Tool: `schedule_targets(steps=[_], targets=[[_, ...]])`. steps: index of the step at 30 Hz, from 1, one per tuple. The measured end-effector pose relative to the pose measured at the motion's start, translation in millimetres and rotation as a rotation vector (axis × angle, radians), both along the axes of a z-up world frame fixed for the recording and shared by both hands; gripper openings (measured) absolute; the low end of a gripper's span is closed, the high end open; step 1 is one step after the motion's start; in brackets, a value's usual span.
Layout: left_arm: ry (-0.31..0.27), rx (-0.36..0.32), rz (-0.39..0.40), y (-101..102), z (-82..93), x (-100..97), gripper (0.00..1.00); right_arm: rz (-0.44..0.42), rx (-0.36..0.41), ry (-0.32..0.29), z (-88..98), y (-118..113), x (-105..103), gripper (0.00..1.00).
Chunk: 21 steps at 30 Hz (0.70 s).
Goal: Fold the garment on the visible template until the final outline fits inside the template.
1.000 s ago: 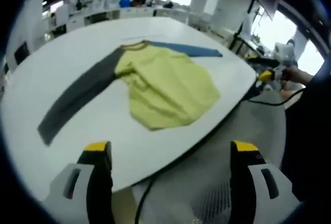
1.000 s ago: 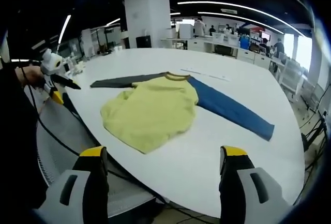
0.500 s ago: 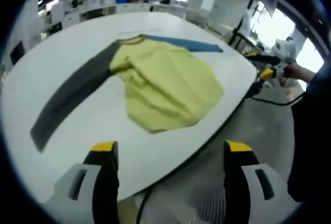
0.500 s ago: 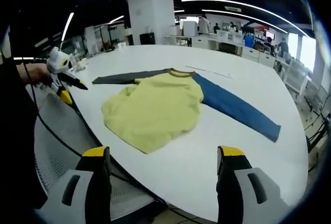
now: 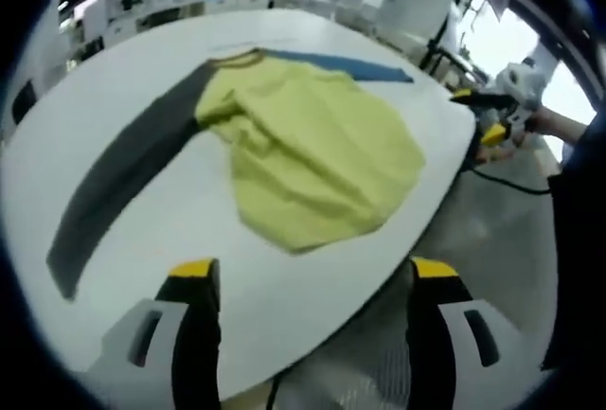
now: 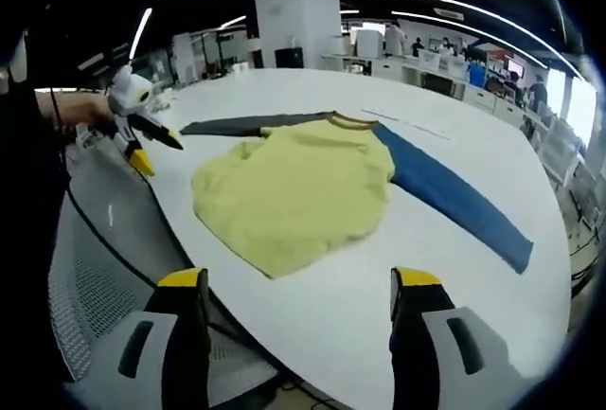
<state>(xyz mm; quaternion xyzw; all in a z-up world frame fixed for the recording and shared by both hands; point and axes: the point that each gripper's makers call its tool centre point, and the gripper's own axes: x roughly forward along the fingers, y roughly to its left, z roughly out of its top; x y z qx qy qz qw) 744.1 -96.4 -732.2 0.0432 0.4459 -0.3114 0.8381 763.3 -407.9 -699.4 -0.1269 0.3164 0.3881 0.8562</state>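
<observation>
Here both tools hang empty off the table's near edge: the left gripper [image 5: 303, 282] at the bottom of its view and the right gripper [image 6: 298, 287] likewise, each with jaws spread wide. Beyond them, mid-frame on the white table [image 6: 454, 268], lies the long-sleeved shirt [image 6: 294, 192], yellow body rumpled, grey sleeve [image 5: 114, 192] stretching to lower left in the left gripper view, blue sleeve [image 6: 454, 202] reaching right in the right gripper view. I would smooth the body first, then pinch each cuff and fold the sleeves across it squarely; no template outline is discernible.
</observation>
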Motion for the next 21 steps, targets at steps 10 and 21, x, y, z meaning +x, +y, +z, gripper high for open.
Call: schedule_targets(steps=[10, 21], targets=[[-0.015, 0.028, -0.015, -2, -13.9, 14.7, 0.67, 0.037, -0.007, 0.023, -20.0, 11, 4, 0.71], [-0.019, 0.033, 0.01, -6, -25.4, 33.5, 0.61, 0.056, 0.016, 0.039, -33.5, 27, 11, 0.63]])
